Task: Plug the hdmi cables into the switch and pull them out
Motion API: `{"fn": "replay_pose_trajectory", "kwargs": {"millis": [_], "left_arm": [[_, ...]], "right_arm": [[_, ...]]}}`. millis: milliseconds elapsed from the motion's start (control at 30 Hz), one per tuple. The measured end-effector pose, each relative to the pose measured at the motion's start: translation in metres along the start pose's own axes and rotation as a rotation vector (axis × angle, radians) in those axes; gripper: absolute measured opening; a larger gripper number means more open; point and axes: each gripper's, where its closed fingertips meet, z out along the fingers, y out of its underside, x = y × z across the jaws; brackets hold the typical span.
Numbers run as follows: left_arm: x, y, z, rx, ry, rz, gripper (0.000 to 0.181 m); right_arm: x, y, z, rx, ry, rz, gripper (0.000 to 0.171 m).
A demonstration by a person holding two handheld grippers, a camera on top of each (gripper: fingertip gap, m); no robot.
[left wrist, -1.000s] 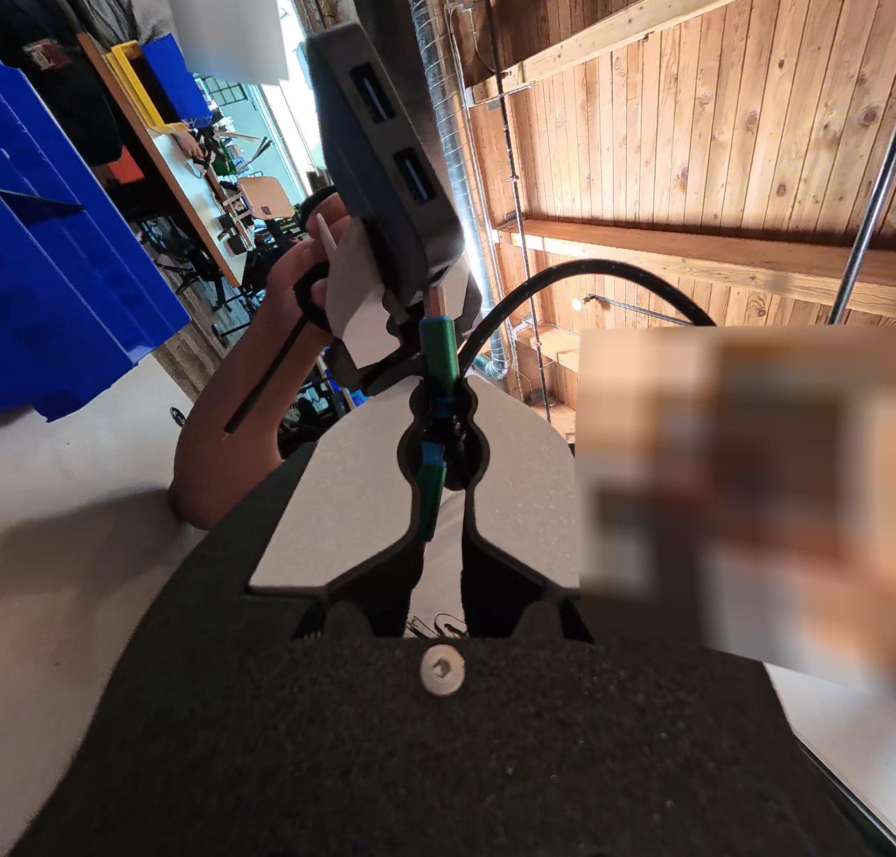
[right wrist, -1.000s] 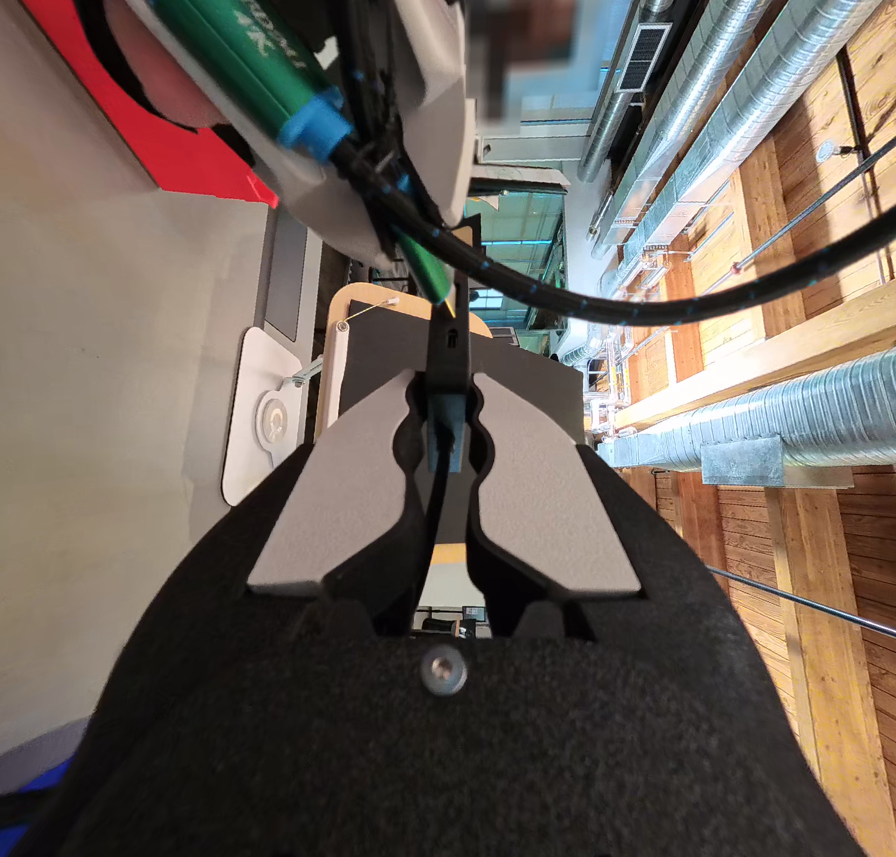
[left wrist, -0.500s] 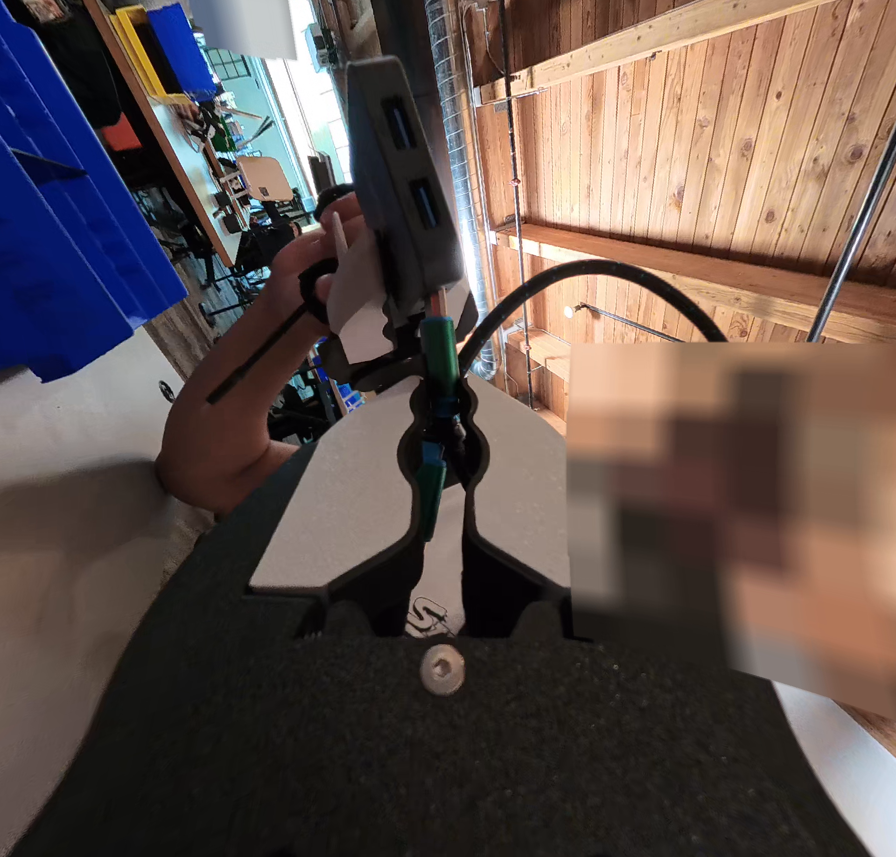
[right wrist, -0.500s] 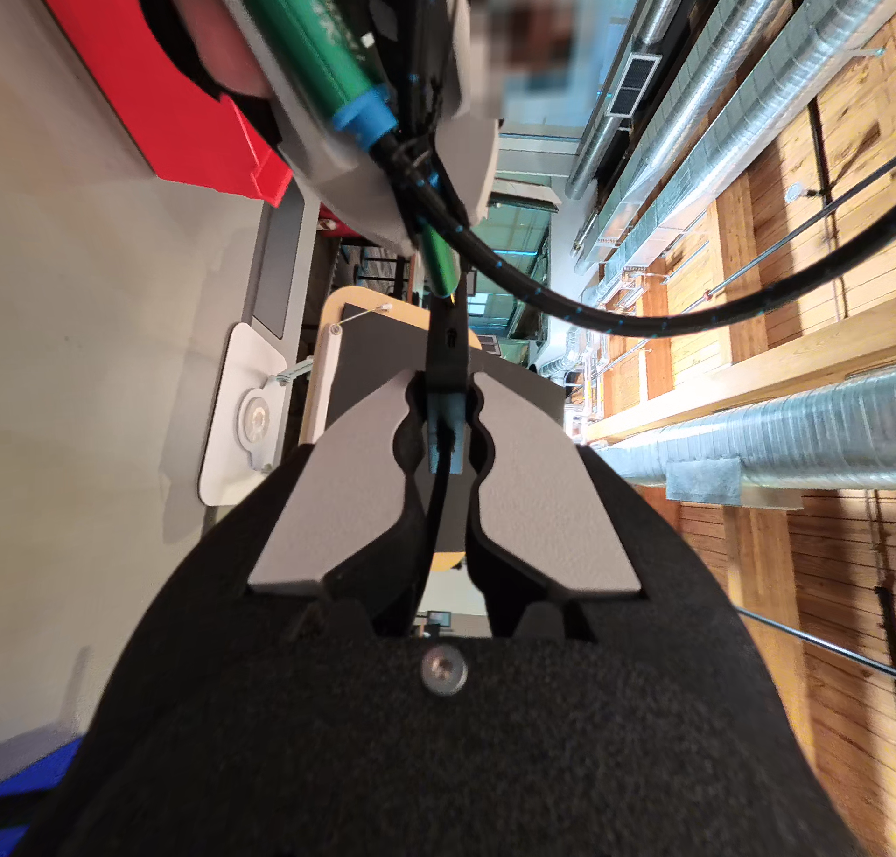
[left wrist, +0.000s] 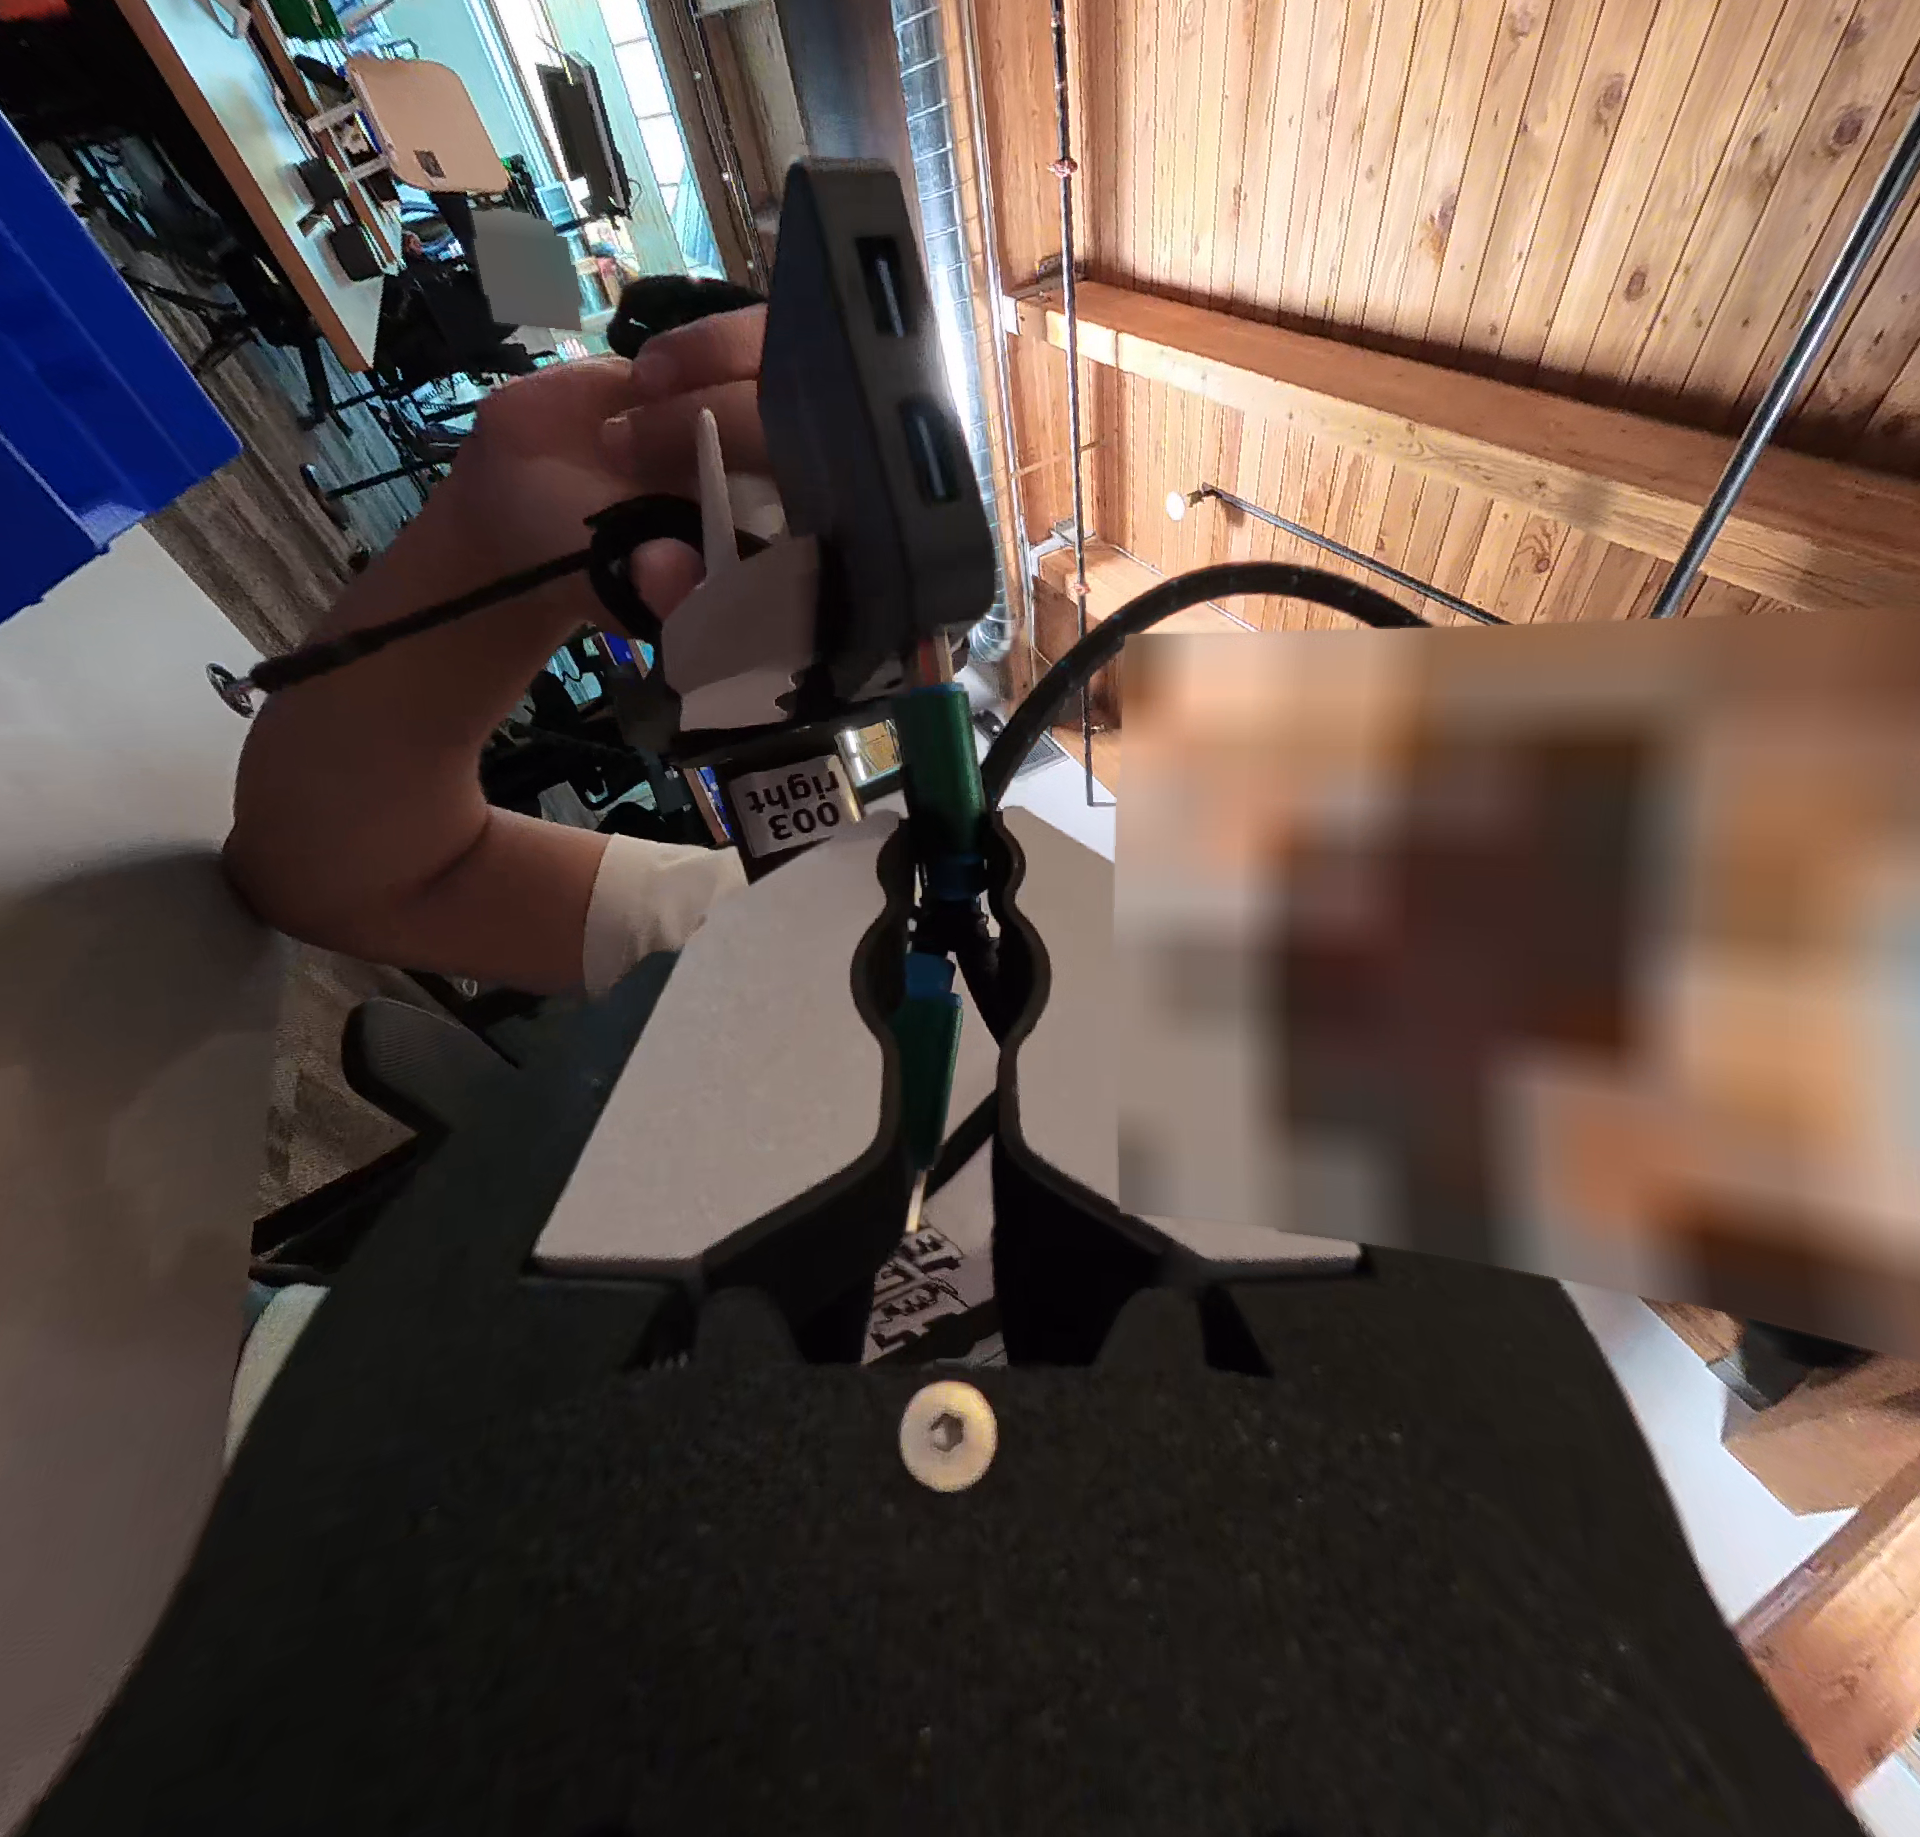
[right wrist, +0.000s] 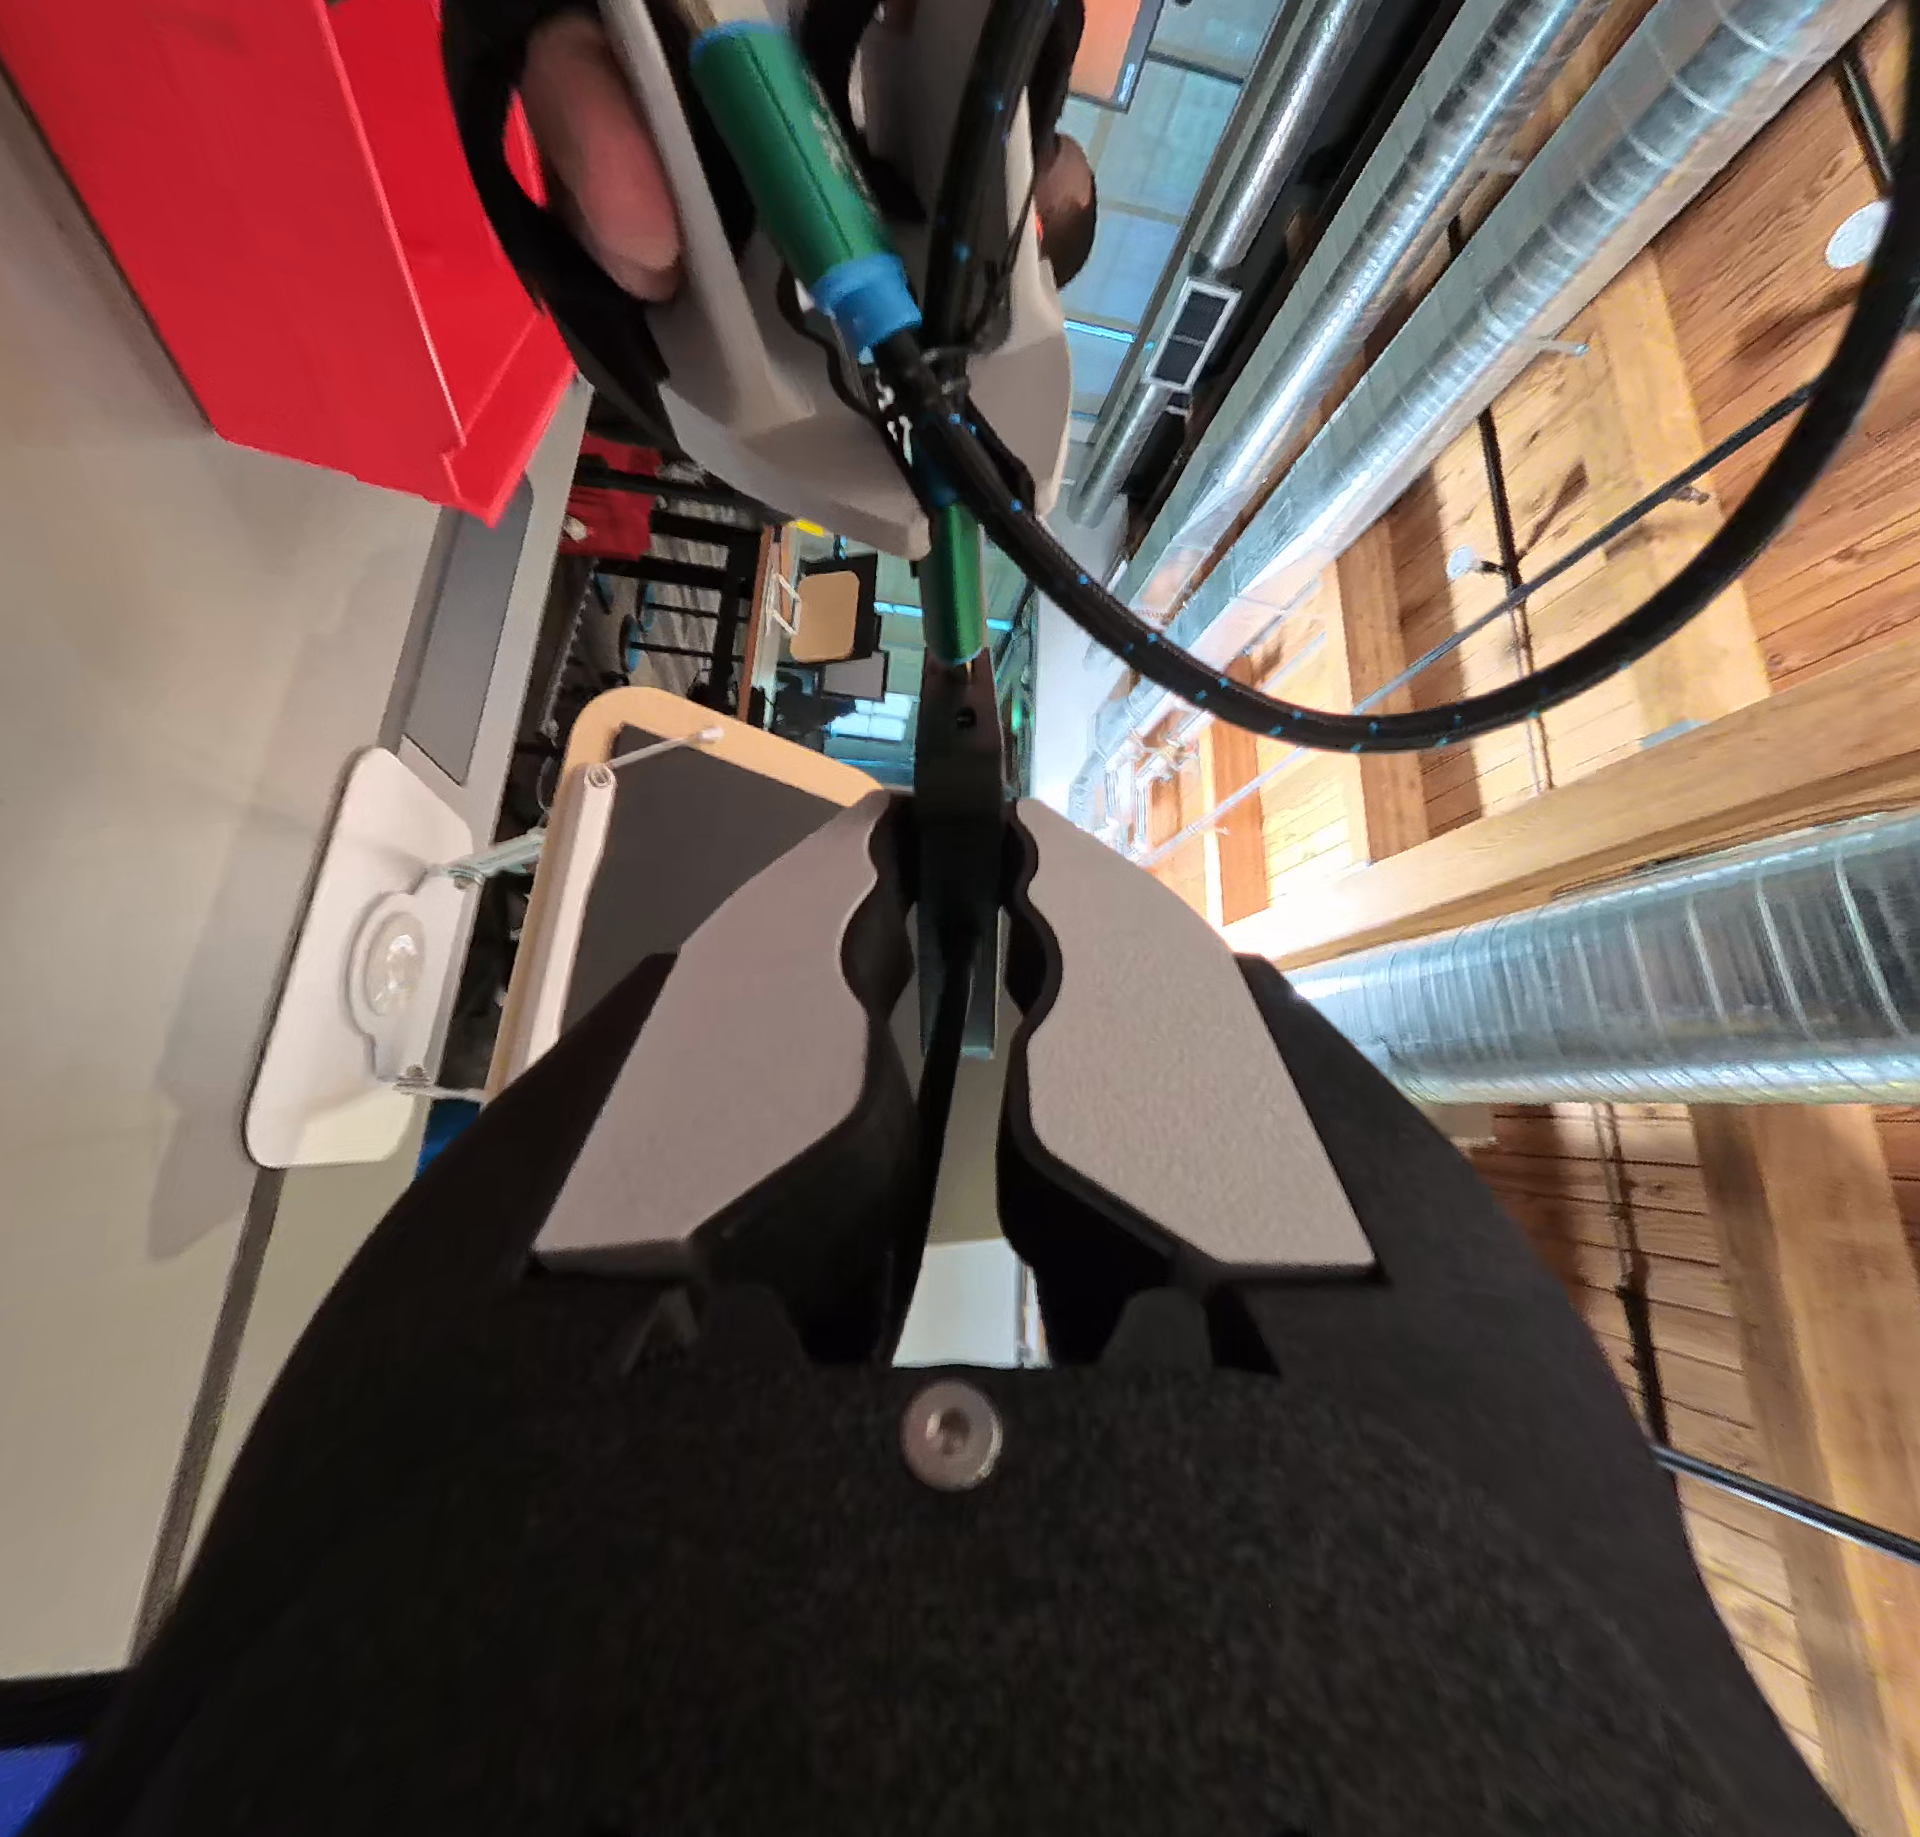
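Observation:
My left gripper (left wrist: pixel 945 842) is shut on a black braided HDMI cable, just behind its green plug (left wrist: pixel 940 759). A second green plug (left wrist: pixel 930 1049) lies further back between the fingers. The dark grey switch (left wrist: pixel 873 416) is held up by my right gripper (left wrist: pixel 769 634). The front plug's metal tip meets the switch's near end; how deep it sits is hidden. In the right wrist view my right gripper (right wrist: pixel 951 811) is shut on the switch (right wrist: pixel 951 748), seen edge-on. The left gripper (right wrist: pixel 935 499) meets it from above with a green plug (right wrist: pixel 956 592).
A blue bin (left wrist: pixel 83 385) and a white table (left wrist: pixel 104 956) are at the left. A red bin (right wrist: pixel 260 177) and a white stand (right wrist: pixel 353 956) sit on the table. The cable (right wrist: pixel 1351 727) loops out to the right. A hand (left wrist: pixel 468 644) holds the right gripper.
Both grippers have swung while staying together. The switch now stands more upright in the left wrist view. The green plug stays at the switch's end.

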Motion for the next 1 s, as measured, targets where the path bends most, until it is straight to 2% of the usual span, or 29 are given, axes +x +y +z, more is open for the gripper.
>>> {"fn": "replay_pose_trajectory", "kwargs": {"millis": [233, 433, 667, 733, 867, 1000], "left_arm": [[-0.007, -0.002, -0.009, 0.024, -0.094, 0.013, 0.016], [-0.01, -0.014, -0.019, 0.097, -0.228, 0.122, 0.025], [0.004, -0.025, -0.046, 0.224, -0.265, 0.25, 0.027], [0.003, -0.03, -0.062, 0.302, -0.36, 0.368, 0.027], [-0.004, -0.03, -0.094, 0.461, -0.771, 0.793, 0.029], [0.009, -0.011, -0.079, 0.469, -1.005, 1.155, 0.052]], "right_arm": [[-0.013, -0.005, 0.008, 0.071, -0.06, 0.1, 0.014], [-0.025, -0.011, 0.014, 0.116, -0.145, 0.223, 0.015], [-0.03, 0.005, 0.017, 0.103, -0.195, 0.351, 0.015], [-0.031, 0.013, 0.02, 0.073, -0.197, 0.373, 0.015], [-0.036, 0.029, 0.026, -0.003, -0.2, 0.397, 0.015], [-0.042, 0.036, 0.03, -0.039, -0.216, 0.409, 0.015]]}}
